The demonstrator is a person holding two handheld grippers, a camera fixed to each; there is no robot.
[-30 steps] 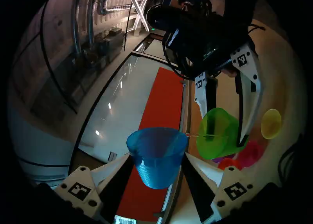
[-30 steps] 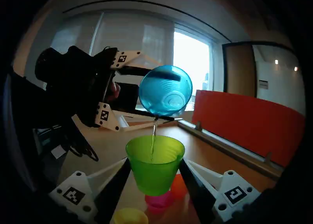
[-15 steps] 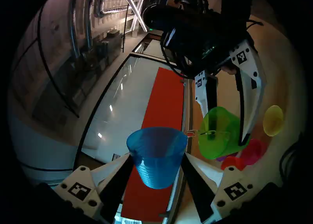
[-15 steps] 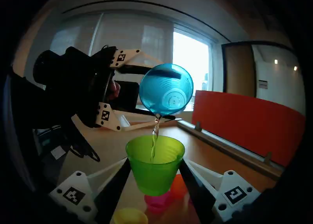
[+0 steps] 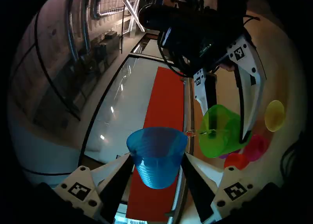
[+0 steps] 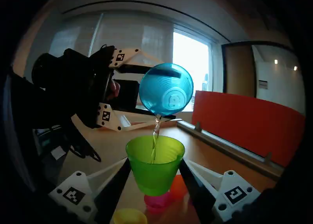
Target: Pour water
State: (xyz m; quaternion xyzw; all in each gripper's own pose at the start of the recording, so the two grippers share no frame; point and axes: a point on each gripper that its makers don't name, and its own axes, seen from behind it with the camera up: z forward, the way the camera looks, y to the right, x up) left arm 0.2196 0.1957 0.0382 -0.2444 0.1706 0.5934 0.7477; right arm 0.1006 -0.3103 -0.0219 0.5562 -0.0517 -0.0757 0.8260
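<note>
Tight here: tilted blue plastic cup (image 6: 166, 89) hangs right over the green plastic cup (image 6: 155, 165); pink cup (image 6: 156, 202), orange cup (image 6: 178, 186) and yellow cup (image 6: 129, 216) crowd the wooden desk (image 6: 209, 153) underneath; red partition panel (image 6: 250, 122) walls one side.

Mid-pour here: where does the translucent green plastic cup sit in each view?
Left gripper view: the translucent green plastic cup is right of centre, just right of the translucent blue plastic cup.
Right gripper view: bottom centre, under the tilted blue cup.
Shared landmark: the red panel.
</note>
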